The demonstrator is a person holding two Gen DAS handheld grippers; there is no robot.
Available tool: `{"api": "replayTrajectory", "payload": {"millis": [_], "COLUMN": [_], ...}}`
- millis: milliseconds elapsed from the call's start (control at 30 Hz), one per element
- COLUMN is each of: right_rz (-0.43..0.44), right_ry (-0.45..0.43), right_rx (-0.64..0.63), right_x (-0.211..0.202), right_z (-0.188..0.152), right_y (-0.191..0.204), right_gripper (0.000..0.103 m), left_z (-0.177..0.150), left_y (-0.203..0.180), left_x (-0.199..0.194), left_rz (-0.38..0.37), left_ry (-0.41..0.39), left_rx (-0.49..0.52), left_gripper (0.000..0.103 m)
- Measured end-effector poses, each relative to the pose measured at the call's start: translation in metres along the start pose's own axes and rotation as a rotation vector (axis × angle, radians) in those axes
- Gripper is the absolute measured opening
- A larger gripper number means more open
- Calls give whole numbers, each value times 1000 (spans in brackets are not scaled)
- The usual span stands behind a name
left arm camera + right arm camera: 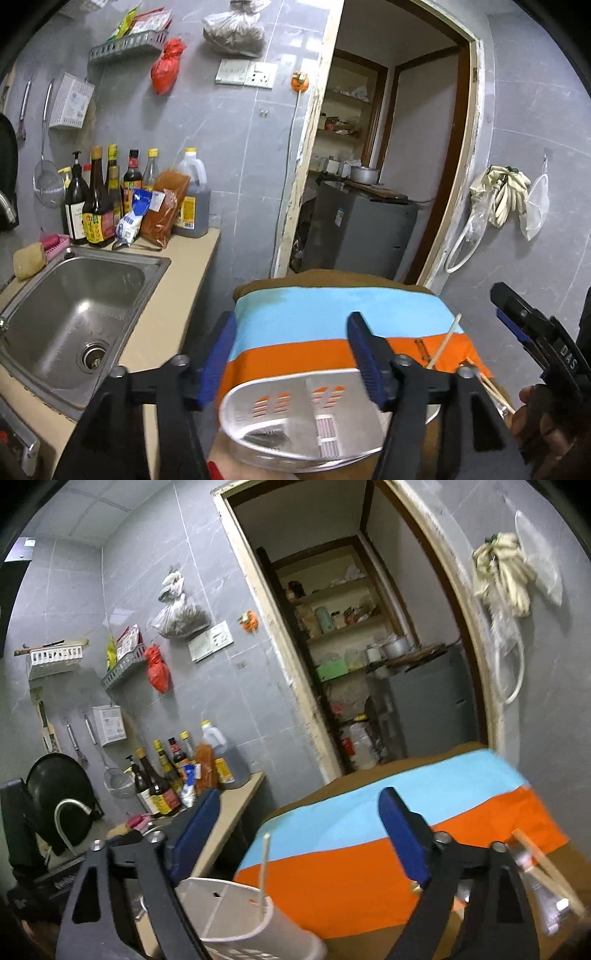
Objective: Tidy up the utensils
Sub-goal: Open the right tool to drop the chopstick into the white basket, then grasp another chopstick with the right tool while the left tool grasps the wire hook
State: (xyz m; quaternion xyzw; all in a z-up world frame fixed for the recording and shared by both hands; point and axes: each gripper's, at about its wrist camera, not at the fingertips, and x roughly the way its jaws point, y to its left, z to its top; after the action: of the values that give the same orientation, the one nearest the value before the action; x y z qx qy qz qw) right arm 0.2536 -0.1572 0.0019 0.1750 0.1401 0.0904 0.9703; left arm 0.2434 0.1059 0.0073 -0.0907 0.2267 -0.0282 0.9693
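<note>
The white slotted utensil holder [314,417] stands upright at the near edge of the bench [354,930], on the striped cloth [332,325] whose blue band lies far and orange band near; its open mouth faces up and a divider splits it into compartments. In the right wrist view one pale chopstick [264,867] stands nearly vertical in the holder, its tip well above the rim. Further chopsticks [495,387] lie on the orange band to the right of the holder, their long axes running roughly near-right to far-left; the one in front of them [443,343] leans up toward the far side. The left tool [291,354] points forward and somewhat downward over the holder, its blue-padded jaws spread wide with nothing between the pads. The right tool [299,834] aims forward over the cloth at a shallower angle, its jaws wider still and empty. In the left wrist view it shows at the far right edge, with a hand [535,417] beneath it. A steel sink [74,295] and a row of sauce bottles [99,206] sit to the left.
</note>
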Motion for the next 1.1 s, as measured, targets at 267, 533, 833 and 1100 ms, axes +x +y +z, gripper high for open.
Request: {"api": "replayTrajectory", "payload": {"millis": [267, 533, 833, 1100], "right_rz": [-119, -173, -205, -217], "right_ry": [-55, -93, -14, 156], "right_rx": [-123, -210, -238, -229], "right_x": [-45, -79, -82, -55], "right_z": [43, 72, 84, 66], "right_y": [-29, -70, -135, -202], "right_gripper": [101, 101, 101, 101], "left_z": [14, 8, -11, -50], "left_y": [-56, -125, -188, -231], "left_x": [-25, -39, -32, 2], "left_rz": [5, 49, 45, 29], "left_ry": [-93, -188, -179, -86], "left_rx": [25, 102, 127, 107], "left_gripper": [95, 99, 99, 99]}}
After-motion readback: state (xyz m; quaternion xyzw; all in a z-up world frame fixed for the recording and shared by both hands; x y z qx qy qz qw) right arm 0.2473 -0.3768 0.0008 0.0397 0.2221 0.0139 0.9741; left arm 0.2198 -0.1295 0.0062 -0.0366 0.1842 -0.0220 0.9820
